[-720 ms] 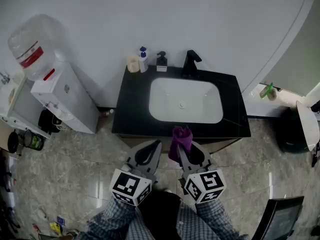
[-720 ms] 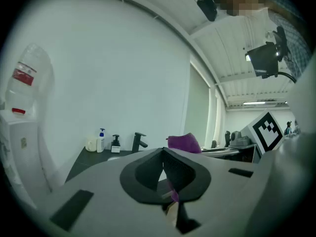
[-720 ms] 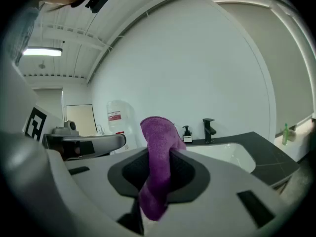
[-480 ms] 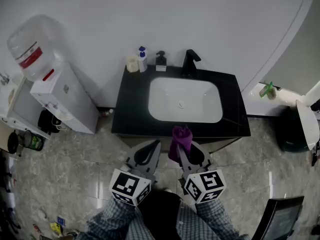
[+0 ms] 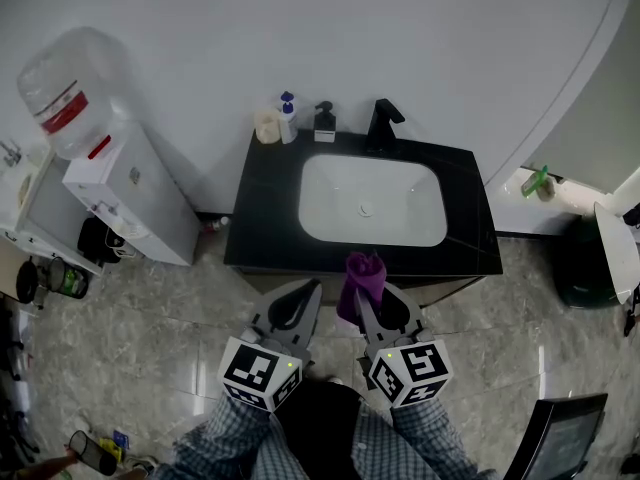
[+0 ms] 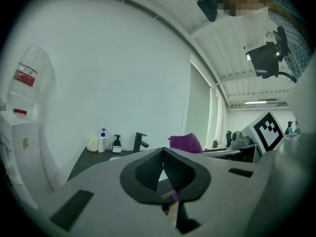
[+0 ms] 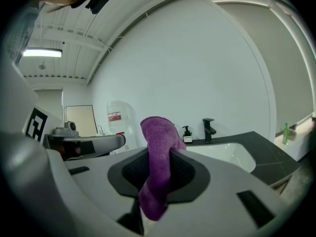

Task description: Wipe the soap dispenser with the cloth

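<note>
A small black soap dispenser (image 5: 324, 122) stands at the back of the black vanity top (image 5: 262, 218), left of the black tap (image 5: 381, 124); it also shows far off as the soap dispenser (image 6: 117, 143) and soap dispenser (image 7: 187, 134). My right gripper (image 5: 362, 303) is shut on a purple cloth (image 5: 362, 281), which sticks up between its jaws as the cloth (image 7: 157, 162). My left gripper (image 5: 312, 290) is shut with nothing in it. Both grippers hang in front of the vanity's near edge, well short of the dispenser.
A white basin (image 5: 371, 200) fills the middle of the top. A blue-capped pump bottle (image 5: 287, 119) and a cream jar (image 5: 266, 127) stand left of the dispenser. A water cooler (image 5: 110, 158) stands at the left, a dark bin (image 5: 582, 260) at the right.
Both grippers hold their place. A person's hand with a dark object has come into the bottom left corner of the head view.
</note>
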